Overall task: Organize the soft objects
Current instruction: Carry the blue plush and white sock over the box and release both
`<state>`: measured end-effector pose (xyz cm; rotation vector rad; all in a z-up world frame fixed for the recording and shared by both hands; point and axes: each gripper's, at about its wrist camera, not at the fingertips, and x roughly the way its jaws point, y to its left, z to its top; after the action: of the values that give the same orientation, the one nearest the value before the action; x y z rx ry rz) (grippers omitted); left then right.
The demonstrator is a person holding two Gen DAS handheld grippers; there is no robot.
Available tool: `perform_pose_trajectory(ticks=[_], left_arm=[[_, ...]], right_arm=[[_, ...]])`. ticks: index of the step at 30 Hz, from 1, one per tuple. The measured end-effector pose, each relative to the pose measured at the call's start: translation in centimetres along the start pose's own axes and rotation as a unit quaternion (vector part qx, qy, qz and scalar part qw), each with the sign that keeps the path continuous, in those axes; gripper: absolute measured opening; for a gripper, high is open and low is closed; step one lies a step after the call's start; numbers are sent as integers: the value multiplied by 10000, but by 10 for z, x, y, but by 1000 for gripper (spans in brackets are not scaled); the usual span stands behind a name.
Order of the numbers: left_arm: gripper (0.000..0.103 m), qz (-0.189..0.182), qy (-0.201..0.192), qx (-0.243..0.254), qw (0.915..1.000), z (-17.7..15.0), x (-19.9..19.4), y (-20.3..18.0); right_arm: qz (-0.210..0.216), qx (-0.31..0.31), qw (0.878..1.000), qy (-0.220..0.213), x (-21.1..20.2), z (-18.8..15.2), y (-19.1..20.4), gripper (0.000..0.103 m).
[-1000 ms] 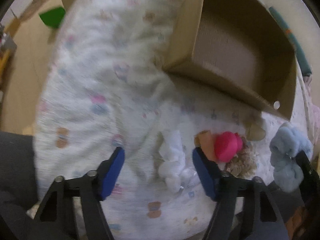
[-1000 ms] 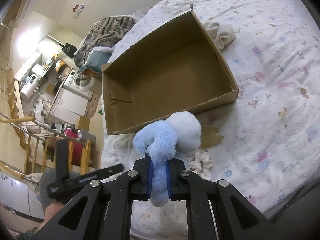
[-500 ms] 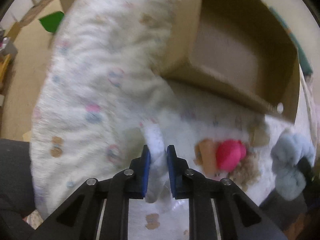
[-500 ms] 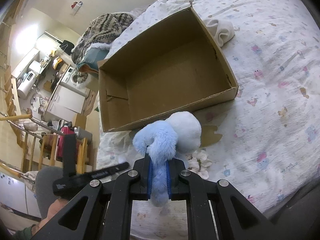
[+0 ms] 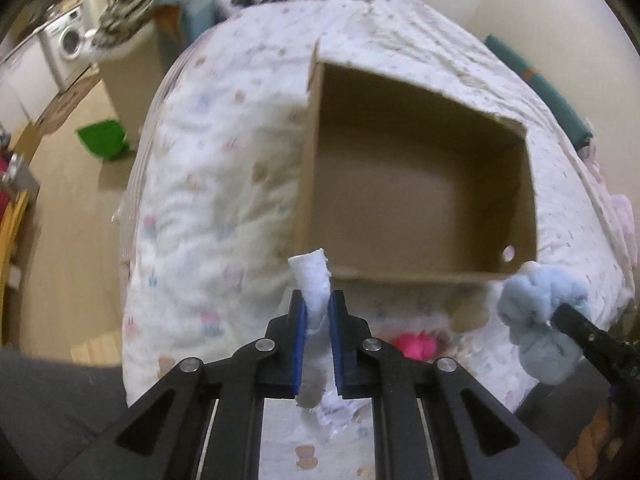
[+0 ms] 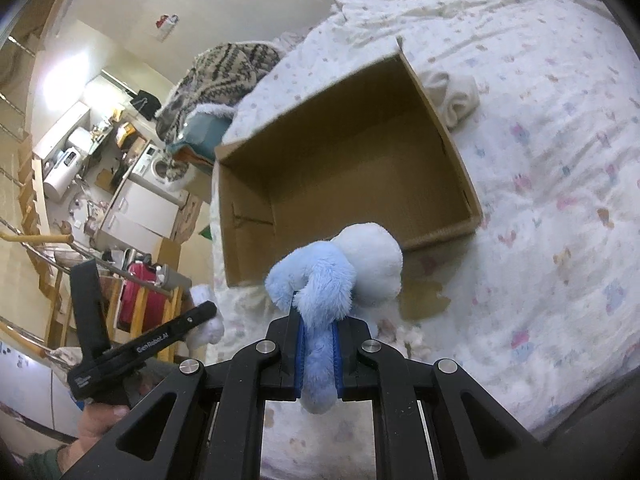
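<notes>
Soft objects, left wrist view: a small white fluffy plush piece (image 5: 313,280) is pinched between the blue pads of the left gripper (image 5: 317,312), jaws nearly closed on it, its top poking up past the fingertips.
Container, left wrist view: the open brown cardboard box (image 5: 420,280) sits straight ahead of the left gripper on the printed white quilt (image 5: 208,184); its visible floor holds nothing.
Loose items, left wrist view: a bright pink soft item (image 5: 416,345) lies on the quilt just right of the left gripper, outside the box.
Soft objects, right wrist view: a light blue and white plush toy (image 6: 340,276) is clamped in the right gripper (image 6: 318,340), jaws closed tight on a narrow blue limb, the body bulging above the fingertips.
Container, right wrist view: the box lies ahead, near wall closest; the interior appears bare.
Risk, left: the grip is on a thin end; the piece could slip out short of the box.
Risk, right: the toy's bulk may catch the near wall and shove the light box.
Risk, both: the grippers are close and could collide over the opening.
</notes>
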<state>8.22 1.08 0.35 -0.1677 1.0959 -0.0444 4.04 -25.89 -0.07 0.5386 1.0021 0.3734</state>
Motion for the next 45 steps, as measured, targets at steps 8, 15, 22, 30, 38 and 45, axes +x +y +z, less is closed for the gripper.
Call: perform_pose_trajectory(ticks=[8, 15, 22, 30, 38, 45], left_arm=[[11, 45, -77, 400, 9992, 51, 16, -28], [11, 122, -2, 487, 9987, 73, 46, -45], [11, 243, 75, 663, 9975, 79, 71, -59], [11, 357, 148, 792, 9961, 78, 96, -67], [11, 482, 210, 775, 9956, 74, 110, -67], [11, 538, 271, 742, 9954, 73, 113, -65]], right_arm=[[-211, -167, 9995, -133, 18, 38, 8, 13], [-453, -372, 9983, -7, 48, 64, 7, 13], [-700, -537, 9959, 186, 79, 74, 0, 13], [-903, -477, 9938, 436, 102, 70, -16, 13], [-1037, -434, 9918, 606, 114, 66, -26, 13], [-1094, -451, 9910, 629, 116, 66, -27, 13]])
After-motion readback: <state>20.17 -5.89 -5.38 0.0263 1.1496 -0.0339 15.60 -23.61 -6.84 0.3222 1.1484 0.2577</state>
